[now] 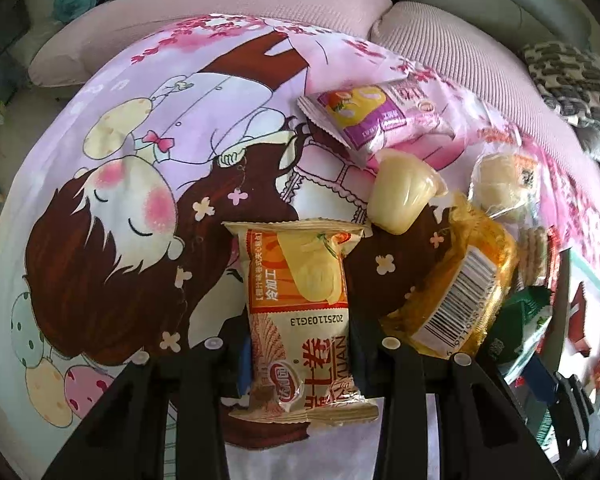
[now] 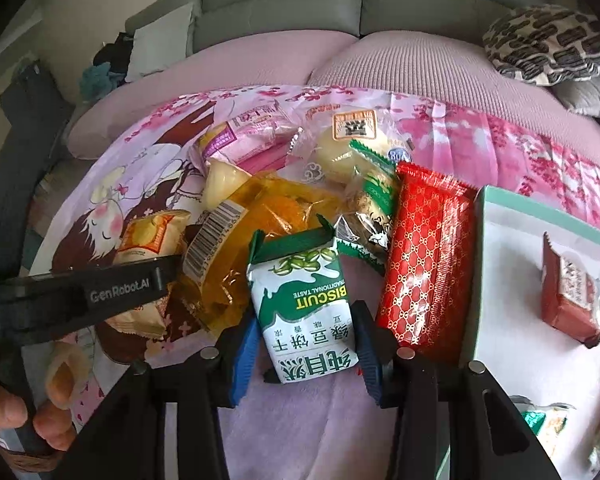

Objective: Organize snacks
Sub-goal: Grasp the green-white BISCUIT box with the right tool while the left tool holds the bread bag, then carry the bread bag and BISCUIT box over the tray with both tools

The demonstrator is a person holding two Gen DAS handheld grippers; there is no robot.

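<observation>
Left gripper (image 1: 300, 344): its black fingers are closed narrowly on the orange-and-cream egg-roll snack packet (image 1: 300, 320), which is held lengthwise between them above the cloth.
Right gripper (image 2: 306, 354): the green-and-white mung bean biscuit packet (image 2: 306, 308) is clasped between its blue-padded fingers (image 2: 244, 354), both pads touching the packet's sides.
Landmark: a pink cartoon-print cloth (image 1: 148, 152) showing a sleeping girl is spread over a pink cushion; the other places are given from the clear yellow jelly bag with a barcode label (image 2: 236, 256).
Yellow jelly bag: it is seen lying on the cloth at the middle of the snack pile, just beside the held egg-roll packet.
Pale yellow jelly cup (image 1: 404, 192): it is placed just beyond the yellow bag, touching its far edge.
Pink-and-purple cake packet (image 1: 384, 118): it is found farther away than the jelly cup, on the cloth.
Round pale pastry in a clear wrapper (image 2: 348, 148): it is seen beyond the yellow bag, toward the right.
Red gold-patterned wafer packet (image 2: 424, 256): it lies right of the yellow bag, past the held biscuit packet, against the box wall.
White box with a mint-green rim (image 2: 480, 280): it stands right of the red packet; a dark red wrapped snack (image 2: 572, 292) is seen lying inside it.
</observation>
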